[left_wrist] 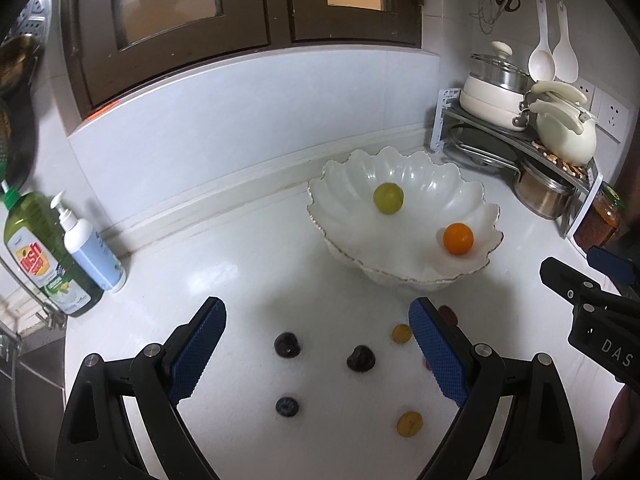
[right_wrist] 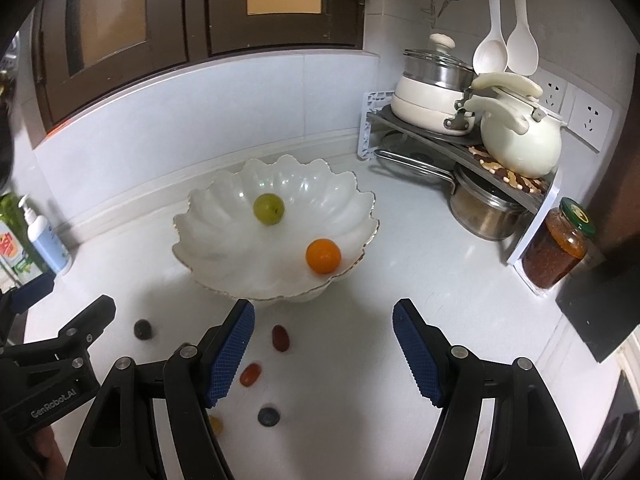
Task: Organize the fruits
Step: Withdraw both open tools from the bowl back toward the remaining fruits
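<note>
A white scalloped bowl [left_wrist: 472,204] [right_wrist: 208,224] stands on the white counter with a green fruit [left_wrist: 388,198] [right_wrist: 269,209] and an orange fruit [left_wrist: 458,238] [right_wrist: 323,255] inside. Several small fruits lie loose on the counter in front of it: dark ones [left_wrist: 287,345] [left_wrist: 360,358], a blue one [left_wrist: 287,407], yellow ones [left_wrist: 409,424] [left_wrist: 401,333], and a red one [right_wrist: 281,337]. My left gripper [left_wrist: 316,344] hangs open above the loose fruits, holding nothing. My right gripper [right_wrist: 324,348] is open and empty just in front of the bowl.
Dish soap [left_wrist: 40,252] and a pump bottle [left_wrist: 90,248] stand at the left. A corner rack [right_wrist: 464,148] with pots, a white kettle [right_wrist: 520,140] and a jar [right_wrist: 556,248] fills the right corner. Brown cabinet doors hang above the tiled wall.
</note>
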`<move>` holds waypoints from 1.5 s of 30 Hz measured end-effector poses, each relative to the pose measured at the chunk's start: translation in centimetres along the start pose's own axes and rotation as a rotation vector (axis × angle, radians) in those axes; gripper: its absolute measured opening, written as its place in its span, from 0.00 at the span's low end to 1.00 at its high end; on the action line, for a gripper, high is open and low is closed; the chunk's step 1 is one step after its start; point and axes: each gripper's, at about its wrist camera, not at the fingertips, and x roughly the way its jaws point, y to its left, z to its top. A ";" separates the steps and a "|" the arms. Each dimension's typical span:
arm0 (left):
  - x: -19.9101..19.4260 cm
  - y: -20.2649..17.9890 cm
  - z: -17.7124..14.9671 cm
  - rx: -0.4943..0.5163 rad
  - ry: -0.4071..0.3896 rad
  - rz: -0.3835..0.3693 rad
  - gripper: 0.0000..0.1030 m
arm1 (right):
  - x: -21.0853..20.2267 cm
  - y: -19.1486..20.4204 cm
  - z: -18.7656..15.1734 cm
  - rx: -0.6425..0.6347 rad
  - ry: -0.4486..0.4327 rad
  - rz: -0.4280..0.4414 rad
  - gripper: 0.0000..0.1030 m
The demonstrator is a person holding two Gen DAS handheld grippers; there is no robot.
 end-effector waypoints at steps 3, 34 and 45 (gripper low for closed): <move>-0.5 0.4 -0.7 -0.003 0.000 0.008 0.91 | -0.4 0.4 -0.5 -0.007 -0.001 0.006 0.70; -1.4 2.7 -6.8 -0.025 -0.029 0.033 0.91 | -1.3 3.6 -6.4 -0.045 -0.017 0.027 0.71; 0.4 3.1 -8.5 0.000 -0.026 0.021 0.91 | 0.7 4.4 -8.2 -0.047 0.001 0.030 0.70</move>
